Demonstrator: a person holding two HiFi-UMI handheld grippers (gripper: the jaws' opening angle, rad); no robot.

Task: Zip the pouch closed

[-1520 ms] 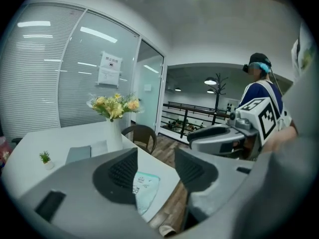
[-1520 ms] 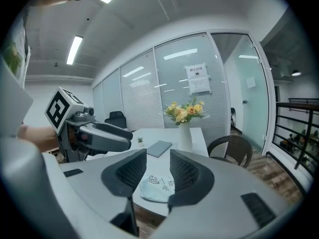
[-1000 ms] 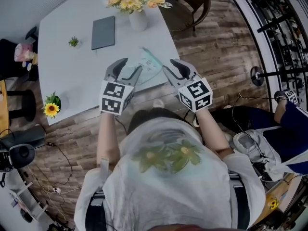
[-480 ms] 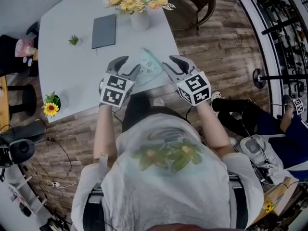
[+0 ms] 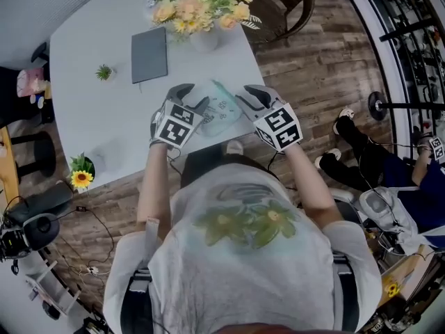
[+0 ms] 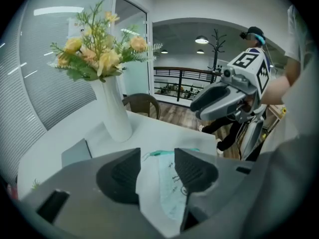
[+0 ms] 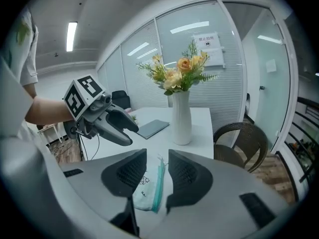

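A pale translucent pouch [image 5: 221, 107] with a teal zipper along one edge lies flat on the white table [image 5: 90, 117], near its front edge. My left gripper [image 5: 192, 96] hovers at the pouch's left side and my right gripper [image 5: 245, 96] at its right side. Both are open with nothing held. In the left gripper view, the pouch [image 6: 167, 190] shows through the gap of the left gripper [image 6: 157, 166], with the right gripper [image 6: 224, 96] beyond. In the right gripper view, the pouch [image 7: 148, 188] lies below the right gripper [image 7: 157, 171], and the left gripper [image 7: 107, 123] is at left.
A white vase of yellow flowers [image 5: 201, 33] stands behind the pouch, beside a grey notebook [image 5: 149, 45] and a small green plant [image 5: 104, 72]. A sunflower ornament [image 5: 81, 178] sits at the table's left corner. A wicker chair [image 5: 285, 5] stands beyond the table. Another person [image 5: 389, 179] is at right.
Both grippers have moved forward over the table and closer to the pouch's two sides. The pouch lies where it was.
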